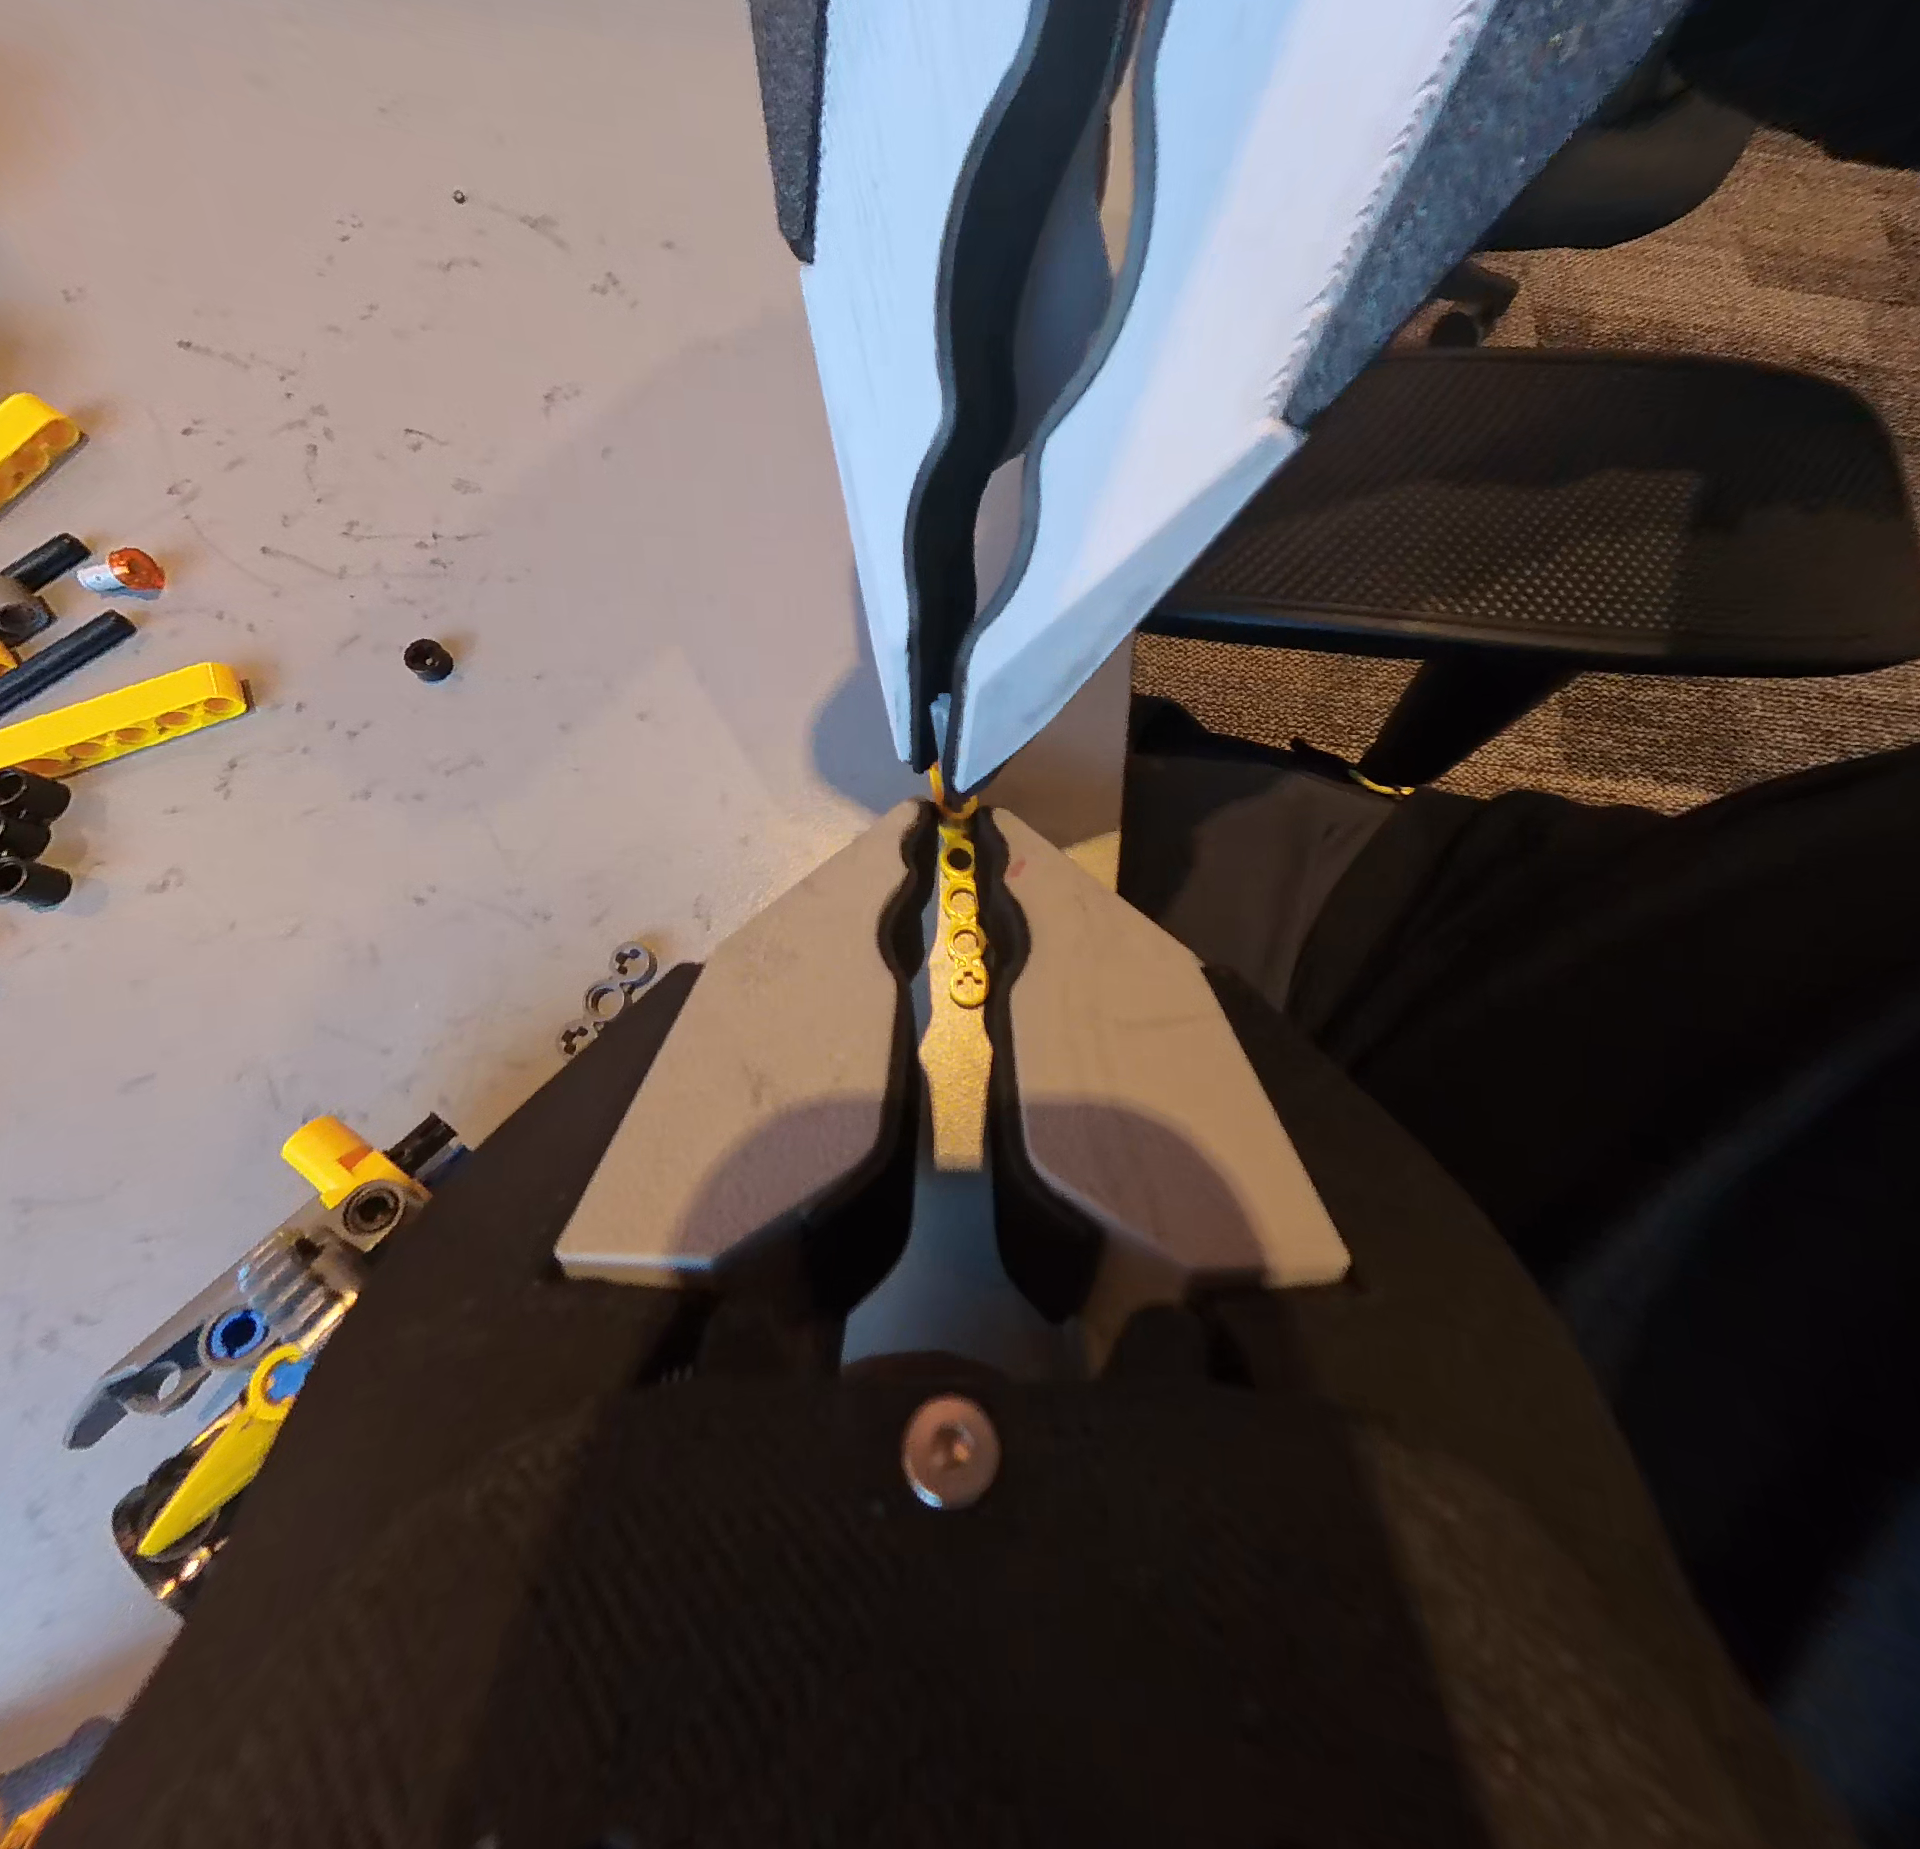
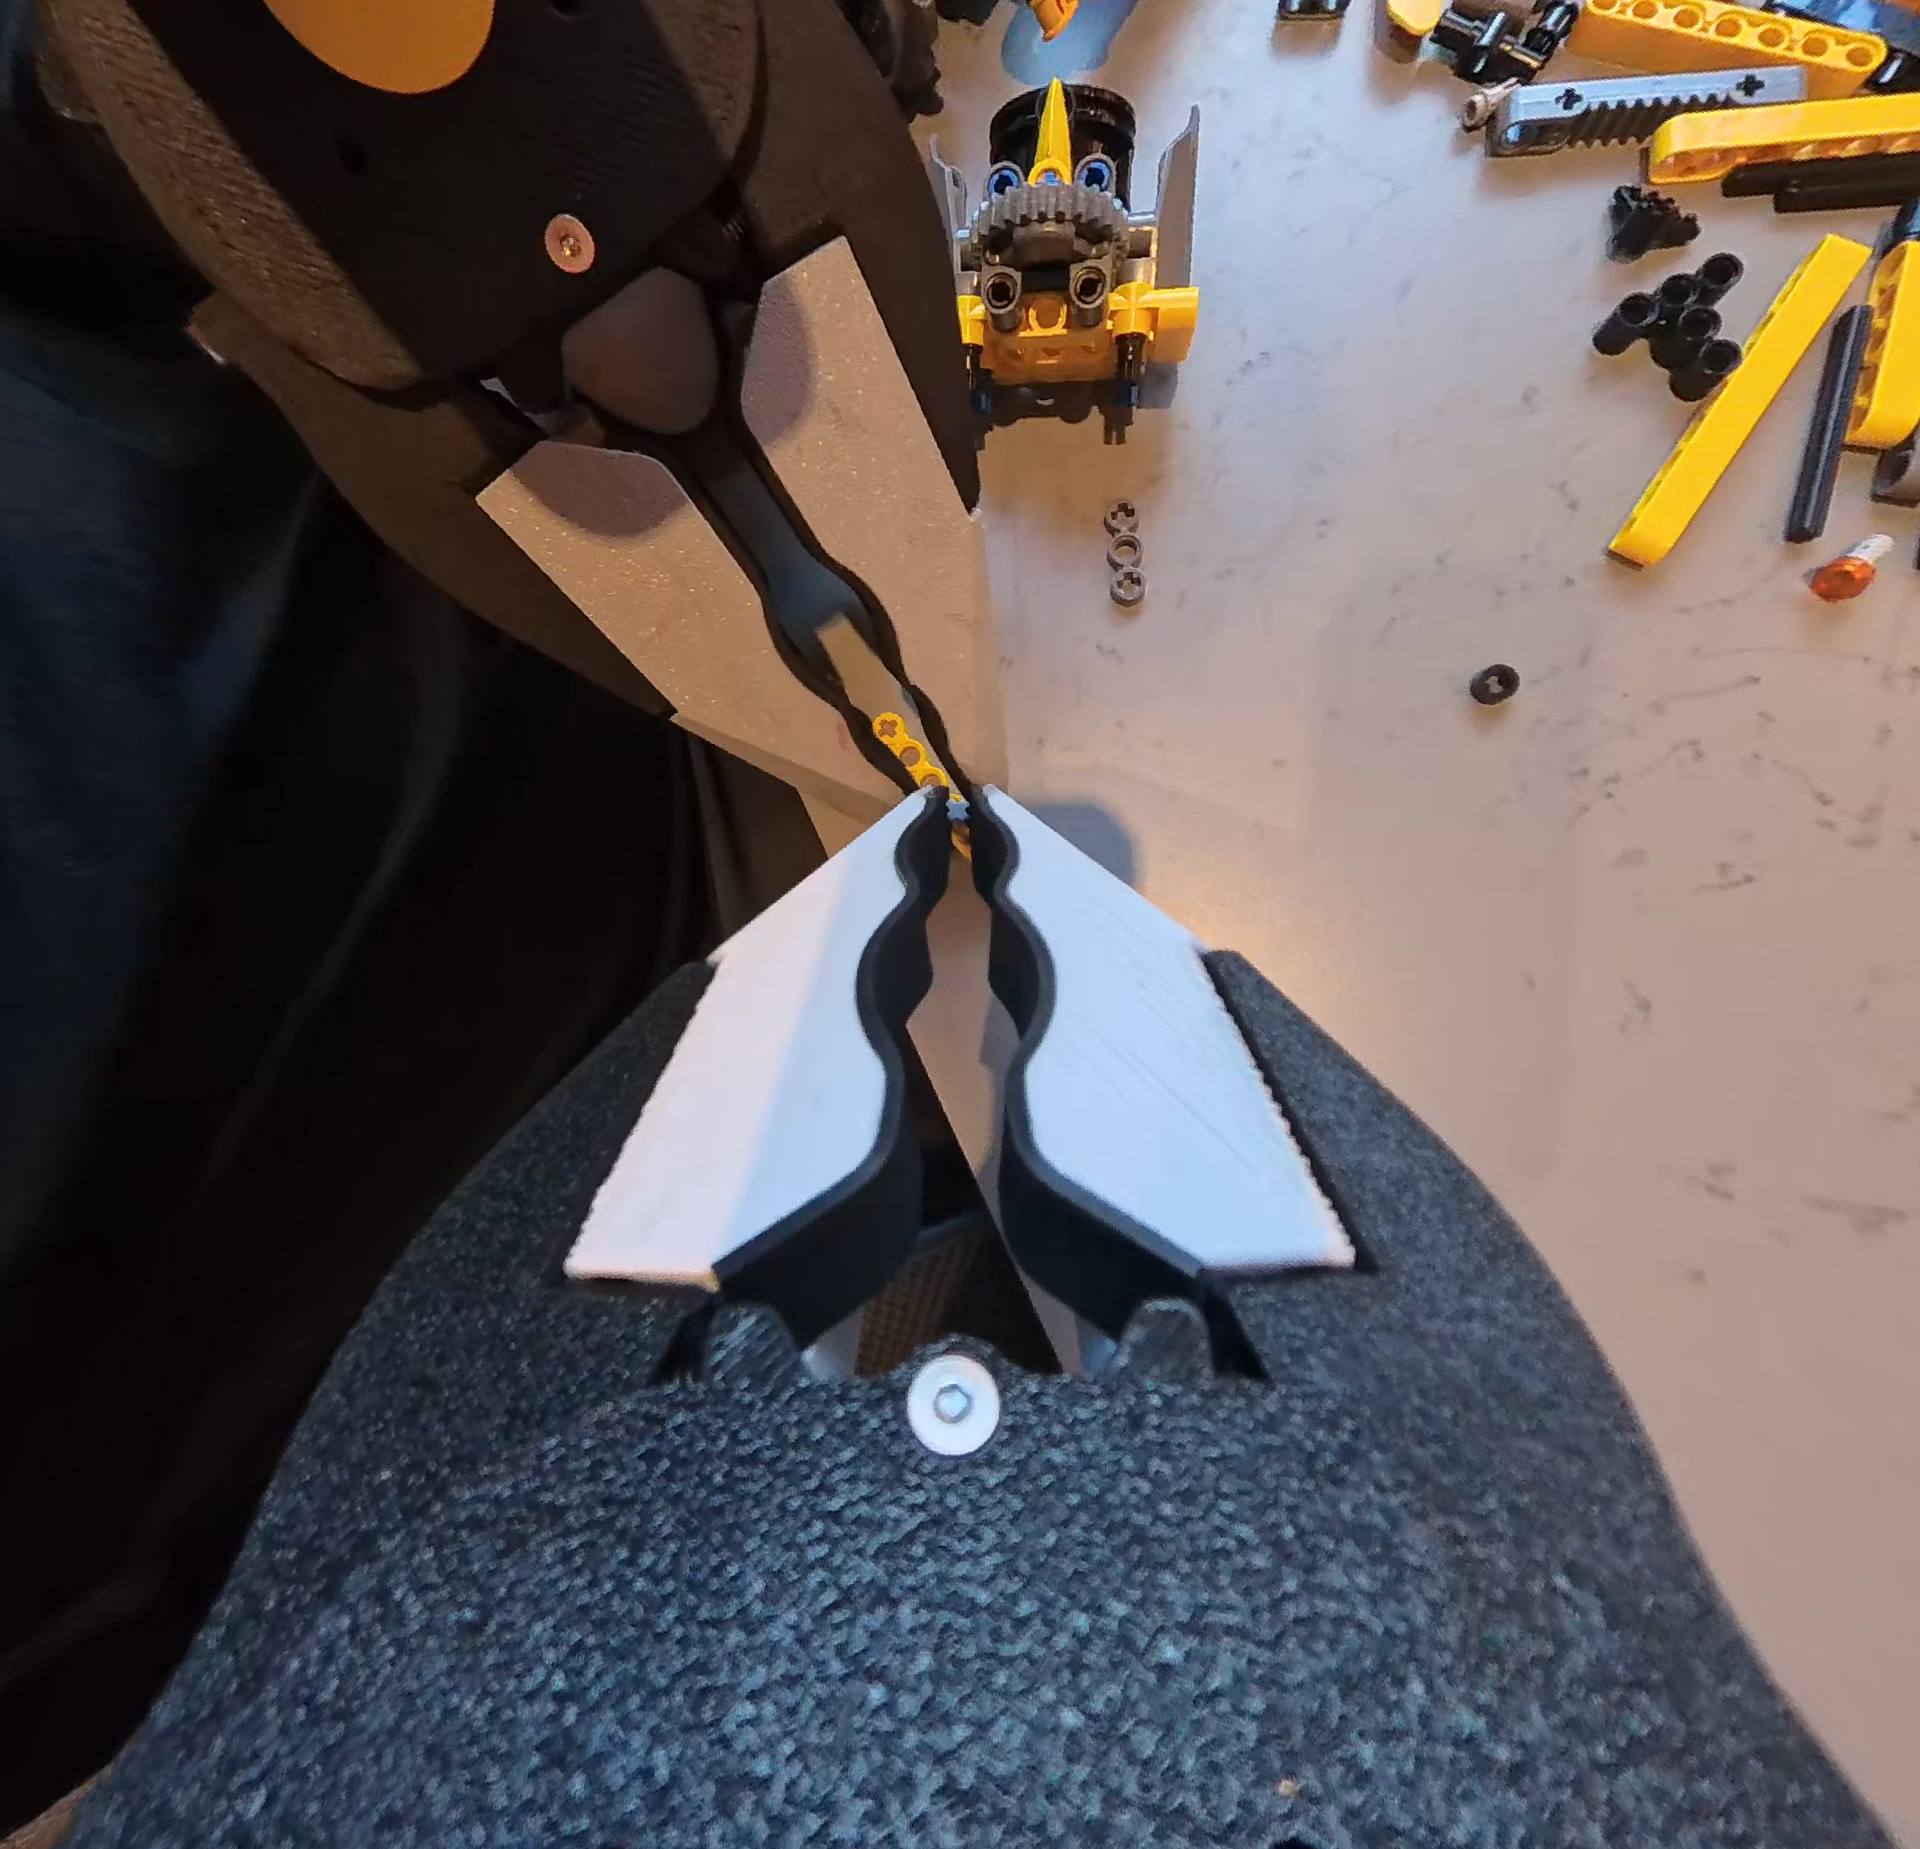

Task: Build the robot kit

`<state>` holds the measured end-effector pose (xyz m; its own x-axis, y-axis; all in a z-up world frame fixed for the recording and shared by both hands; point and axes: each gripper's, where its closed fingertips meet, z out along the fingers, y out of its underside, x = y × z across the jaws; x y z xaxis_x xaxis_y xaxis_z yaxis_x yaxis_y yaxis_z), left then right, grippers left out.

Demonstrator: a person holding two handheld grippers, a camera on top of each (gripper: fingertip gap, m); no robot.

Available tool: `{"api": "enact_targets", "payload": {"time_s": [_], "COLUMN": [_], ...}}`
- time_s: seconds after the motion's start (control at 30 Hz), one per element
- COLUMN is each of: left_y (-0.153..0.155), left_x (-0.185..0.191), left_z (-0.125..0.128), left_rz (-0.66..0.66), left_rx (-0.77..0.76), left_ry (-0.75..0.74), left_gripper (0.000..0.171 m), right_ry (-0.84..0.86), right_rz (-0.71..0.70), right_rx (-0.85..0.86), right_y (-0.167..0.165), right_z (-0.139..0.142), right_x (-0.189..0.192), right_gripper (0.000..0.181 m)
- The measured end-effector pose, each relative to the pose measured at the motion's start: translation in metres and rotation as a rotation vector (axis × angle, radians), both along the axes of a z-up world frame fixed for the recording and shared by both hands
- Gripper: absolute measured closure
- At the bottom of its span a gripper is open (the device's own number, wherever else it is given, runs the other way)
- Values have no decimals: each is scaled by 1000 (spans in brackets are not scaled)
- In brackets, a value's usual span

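A thin yellow strip with holes (image 1: 962, 926) is clamped between the left gripper (image 1: 958, 812) jaws, above the table (image 1: 416, 293) edge. From 12 o'clock, the right gripper (image 2: 961, 800) meets it tip to tip, jaws closed on a small grey piece (image 2: 957, 810) touching the strip's end. Loose building pieces (image 2: 1725, 43) lie well apart at 2 o'clock in the right wrist view.

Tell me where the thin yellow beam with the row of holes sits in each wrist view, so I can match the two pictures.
Left wrist view: the thin yellow beam lies at centre, clamped between the left gripper fingers, its far end meeting the right gripper.
Right wrist view: the same beam shows just above centre, inside the left gripper, tip-to-tip with the right gripper.
Shared landmark: the small grey three-hole link on the table.
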<state>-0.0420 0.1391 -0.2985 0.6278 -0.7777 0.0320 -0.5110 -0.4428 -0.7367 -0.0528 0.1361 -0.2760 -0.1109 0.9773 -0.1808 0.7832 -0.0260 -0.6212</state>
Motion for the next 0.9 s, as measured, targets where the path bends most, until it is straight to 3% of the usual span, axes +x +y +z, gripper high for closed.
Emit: {"api": "enact_targets", "payload": {"time_s": [0.33, 0.53, 0.73, 0.9], "left_y": [0, -2, -8, -14], "left_x": [0, -4, -14, -12], "left_z": [0, 7, 6, -3], "left_rz": [1, 29, 47, 51], "left_rx": [-4, 15, 37, 12], "left_ry": [-4, -11, 77, 69], "left_gripper": [167, 168, 162, 161], "right_ry": [25, 46, 61, 153], "right_rz": [-17, -96, -92, -126], "right_rx": [-13, -75, -43, -220], "right_y": [1, 11, 7, 7], "right_z": [0, -2, 0, 11], "right_x": [0, 2, -1, -2], "right_gripper": [177, 177, 177, 177]}}
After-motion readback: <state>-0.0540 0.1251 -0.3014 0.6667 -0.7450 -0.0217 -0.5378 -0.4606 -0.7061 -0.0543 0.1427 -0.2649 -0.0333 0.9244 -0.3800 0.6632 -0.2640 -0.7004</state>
